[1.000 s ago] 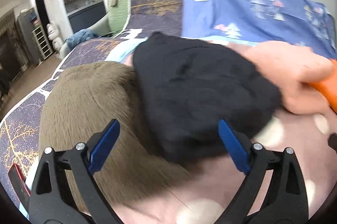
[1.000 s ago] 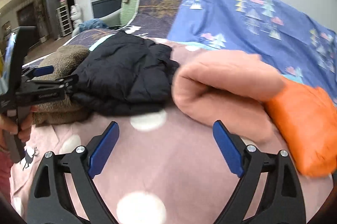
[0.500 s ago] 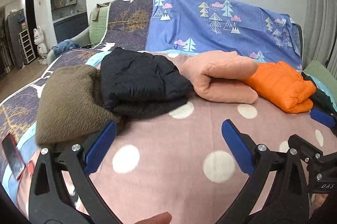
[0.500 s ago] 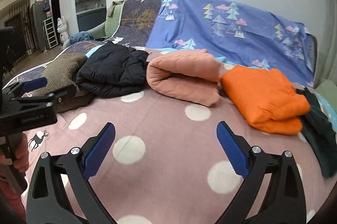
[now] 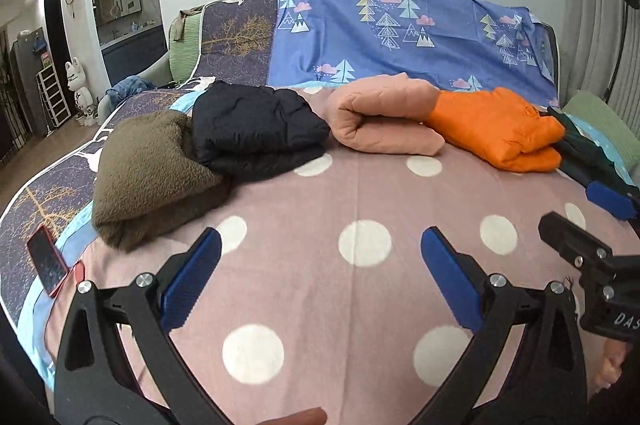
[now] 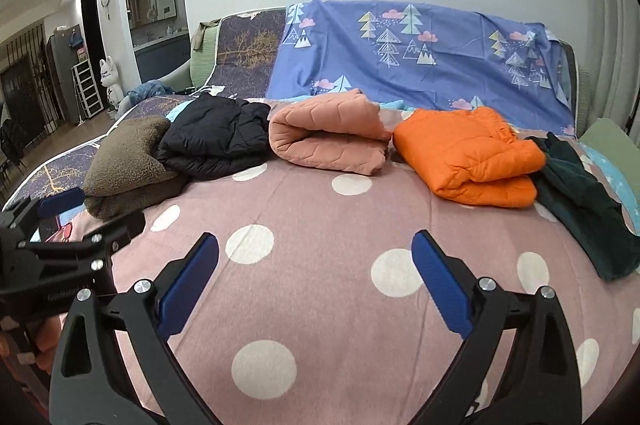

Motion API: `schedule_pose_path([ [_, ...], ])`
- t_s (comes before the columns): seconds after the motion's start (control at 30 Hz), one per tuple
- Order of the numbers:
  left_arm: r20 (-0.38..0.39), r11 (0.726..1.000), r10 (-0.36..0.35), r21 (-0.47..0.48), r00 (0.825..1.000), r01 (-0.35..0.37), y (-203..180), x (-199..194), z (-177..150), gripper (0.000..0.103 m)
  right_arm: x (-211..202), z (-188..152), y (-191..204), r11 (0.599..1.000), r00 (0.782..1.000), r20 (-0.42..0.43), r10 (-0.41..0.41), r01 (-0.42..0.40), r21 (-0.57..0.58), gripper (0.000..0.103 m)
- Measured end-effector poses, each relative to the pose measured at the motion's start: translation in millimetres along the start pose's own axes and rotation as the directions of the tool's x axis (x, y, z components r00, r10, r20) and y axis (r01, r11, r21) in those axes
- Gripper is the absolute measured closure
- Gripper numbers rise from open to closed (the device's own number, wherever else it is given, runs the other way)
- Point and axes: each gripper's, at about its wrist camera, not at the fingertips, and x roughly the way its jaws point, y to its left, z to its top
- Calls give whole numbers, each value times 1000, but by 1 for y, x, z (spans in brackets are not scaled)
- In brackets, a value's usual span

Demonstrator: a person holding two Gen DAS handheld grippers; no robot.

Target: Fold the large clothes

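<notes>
Several folded garments lie in a row at the back of the bed: a brown fleece (image 5: 152, 165) (image 6: 128, 161), a black puffer jacket (image 5: 256, 129) (image 6: 216, 141), a pink quilted garment (image 5: 384, 117) (image 6: 328, 137), an orange puffer jacket (image 5: 500, 129) (image 6: 468, 153) and a dark green garment (image 6: 584, 193) (image 5: 588, 157) at the right. My left gripper (image 5: 320, 273) is open and empty above the pink polka-dot blanket (image 5: 360, 297). My right gripper (image 6: 316, 273) is open and empty above the same blanket (image 6: 340, 305). Each gripper shows at the edge of the other's view.
A red phone (image 5: 48, 261) lies at the bed's left edge. A blue tree-print sheet (image 5: 400, 33) covers the backrest. A green cushion (image 5: 608, 129) sits at far right. The floor, shelves and a white cat figure (image 5: 78, 81) are to the left.
Both grippers have pulled back from the garments toward the front of the bed, so the whole folded row is now in view. Both stay open.
</notes>
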Motion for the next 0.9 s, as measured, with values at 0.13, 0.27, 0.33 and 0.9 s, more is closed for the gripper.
schedule_pose_path([
  [0.13, -22, 1000, -6, -7, 1000, 6, -5, -14, -10, 2, -12, -5, -1, 1000, 1000, 3, -1, 1, 9, 5],
  [0.27, -50, 999, -6, -38, 999, 4, -4, -23, -23, 2, -19, -12, 0, 1000, 1000, 6, -8, 8, 10, 5],
  [0.33, -63, 999, -11, -47, 998, 8, -4, -24, -27, 2, -21, -15, 1, 1000, 1000, 4, -16, 16, 6, 5],
  [0.9, -69, 998, -22, -54, 997, 19, 2, -25, -37, 2, -24, -27, 12, 999, 999, -7, -50, 50, -8, 5],
])
